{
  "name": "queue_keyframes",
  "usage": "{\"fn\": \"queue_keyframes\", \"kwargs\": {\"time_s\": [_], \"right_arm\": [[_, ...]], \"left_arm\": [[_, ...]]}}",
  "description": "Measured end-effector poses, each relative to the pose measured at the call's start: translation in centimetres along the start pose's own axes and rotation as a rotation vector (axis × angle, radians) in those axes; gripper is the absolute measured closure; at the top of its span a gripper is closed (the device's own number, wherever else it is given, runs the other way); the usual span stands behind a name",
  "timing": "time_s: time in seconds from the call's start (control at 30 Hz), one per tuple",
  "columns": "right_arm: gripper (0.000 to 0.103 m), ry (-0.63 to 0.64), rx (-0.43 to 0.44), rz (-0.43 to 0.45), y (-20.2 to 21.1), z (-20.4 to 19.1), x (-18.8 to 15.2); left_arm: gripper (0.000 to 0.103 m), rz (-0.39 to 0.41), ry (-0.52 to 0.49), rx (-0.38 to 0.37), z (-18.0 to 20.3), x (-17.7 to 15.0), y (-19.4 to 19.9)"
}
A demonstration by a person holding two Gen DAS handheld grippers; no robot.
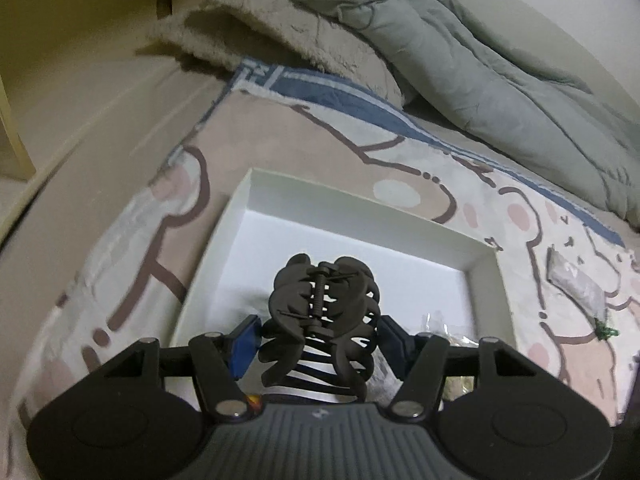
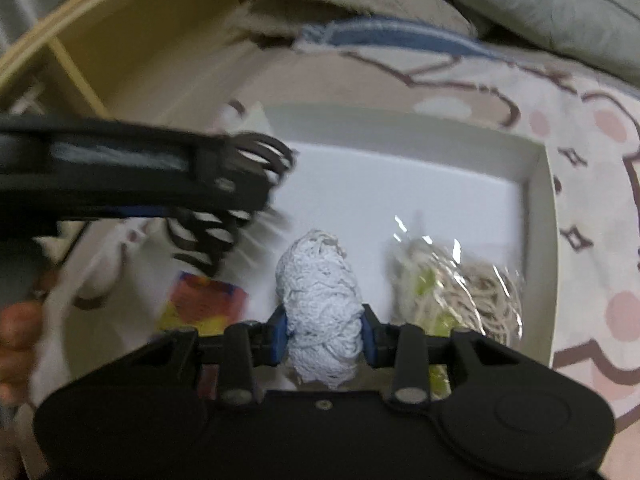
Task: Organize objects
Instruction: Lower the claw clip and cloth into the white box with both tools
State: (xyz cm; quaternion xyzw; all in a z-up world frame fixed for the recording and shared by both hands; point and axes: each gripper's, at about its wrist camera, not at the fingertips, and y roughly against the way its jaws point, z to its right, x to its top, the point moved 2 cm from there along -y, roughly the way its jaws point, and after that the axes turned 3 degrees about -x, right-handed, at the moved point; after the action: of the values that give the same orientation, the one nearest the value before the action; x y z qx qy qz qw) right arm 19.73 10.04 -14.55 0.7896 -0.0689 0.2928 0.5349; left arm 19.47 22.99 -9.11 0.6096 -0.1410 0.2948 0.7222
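Blanket (image 1: 120, 216) with a cartoon print is spread under a shallow white box (image 1: 360, 200), well left of the grey bedding. In the left wrist view, the left gripper (image 1: 318, 338) is clamped on a dark brown claw hair clip (image 1: 320, 316), which is pinched between the 2 blue pads (image 1: 244, 340) and held above the box's near left part. Further right on the blanket, outside the box, a small clear packet (image 1: 576, 286) is seen.

In the right wrist view, the clip (image 2: 240, 200) is seen blurred at the left of the box (image 2: 540, 208), above an orange and yellow card (image 2: 200, 304). At centre, the right gripper (image 2: 325, 334) is closed on a white yarn bundle (image 2: 320, 292), held over the box floor. Just right of it, a cellophane bag of beige cord (image 2: 468, 284) is lying inside the box by its right wall
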Motion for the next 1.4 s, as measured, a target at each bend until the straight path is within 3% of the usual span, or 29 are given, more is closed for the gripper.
{"fn": "queue_keyframes", "kwargs": {"time_s": [0.33,0.5,0.67,0.77,1.0,1.13,1.4], "right_arm": [[0.067,-0.065,-0.050,0.032,0.1,2.5,0.3],[0.065,-0.065,-0.032,0.027,0.3,2.8,0.2],[0.050,-0.011,0.031,-0.012,0.8,2.4,0.3],[0.040,0.011,0.058,-0.018,1.6,2.0,0.3],[0.040,0.080,0.065,-0.003,3.5,1.2,0.3],[0.039,0.130,0.058,-0.003,4.4,0.7,0.2],[0.039,0.182,0.040,0.033,6.3,0.5,0.0]], "left_arm": [[0.039,-0.069,0.097,-0.086,1.5,-2.0,-1.2],[0.039,-0.110,0.126,-0.047,1.2,-3.2,-2.4],[0.039,-0.120,0.123,0.017,0.3,-3.5,-2.8],[0.038,-0.119,0.125,0.012,-0.2,-3.5,-2.8],[0.037,-0.131,0.100,0.052,0.6,-3.8,-2.6],[0.020,-0.131,0.141,0.015,0.6,-3.7,-1.9],[0.019,-0.100,0.109,0.023,1.7,-3.2,0.1]]}}
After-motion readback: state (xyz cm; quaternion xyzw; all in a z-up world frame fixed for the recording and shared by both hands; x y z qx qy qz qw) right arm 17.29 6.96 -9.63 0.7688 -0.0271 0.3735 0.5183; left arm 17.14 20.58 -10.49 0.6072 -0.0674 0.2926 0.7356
